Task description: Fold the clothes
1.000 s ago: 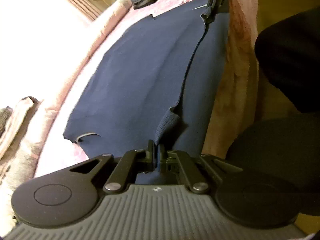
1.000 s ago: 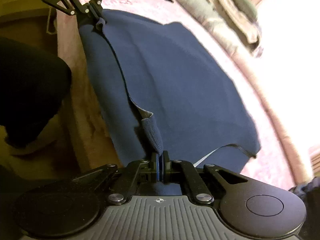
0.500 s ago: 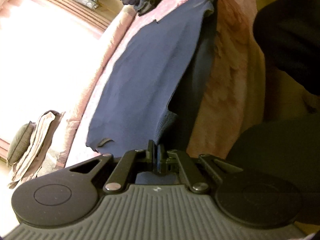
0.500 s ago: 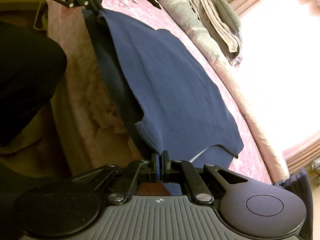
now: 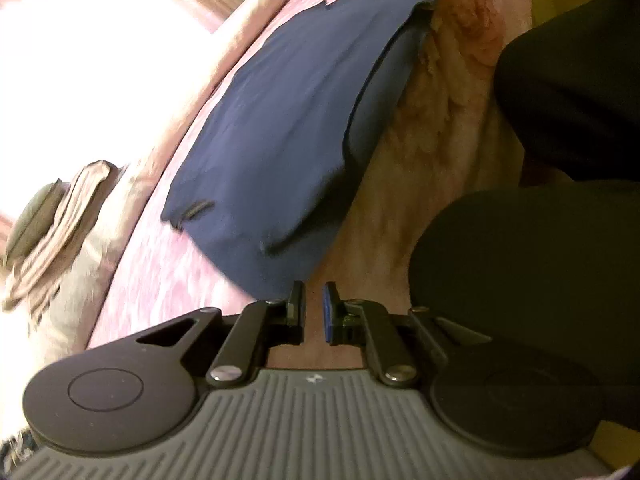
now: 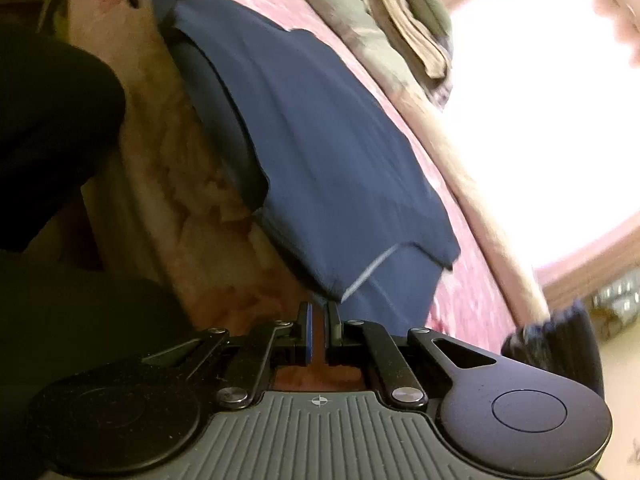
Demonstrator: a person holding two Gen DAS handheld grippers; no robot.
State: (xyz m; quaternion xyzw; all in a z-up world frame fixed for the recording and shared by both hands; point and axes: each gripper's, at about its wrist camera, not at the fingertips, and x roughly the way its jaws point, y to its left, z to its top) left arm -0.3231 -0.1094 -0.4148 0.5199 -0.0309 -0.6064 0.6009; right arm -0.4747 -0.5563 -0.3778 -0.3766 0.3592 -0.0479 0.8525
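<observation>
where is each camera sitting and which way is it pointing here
Left wrist: rides on the left tool, looks forward along its parted fingers across the navy garment on the pink bed; the person's dark clothing fills the right.
Right wrist: rides on the right tool, facing the opposite way along the same bed edge, toward the folded bedding and bright window.
Shared: the garment, the bed, and each view catches the other tool at its top edge.

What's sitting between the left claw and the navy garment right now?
Nothing. In the left wrist view, only bare pink bedspread shows between the open left claw and the navy garment.
</observation>
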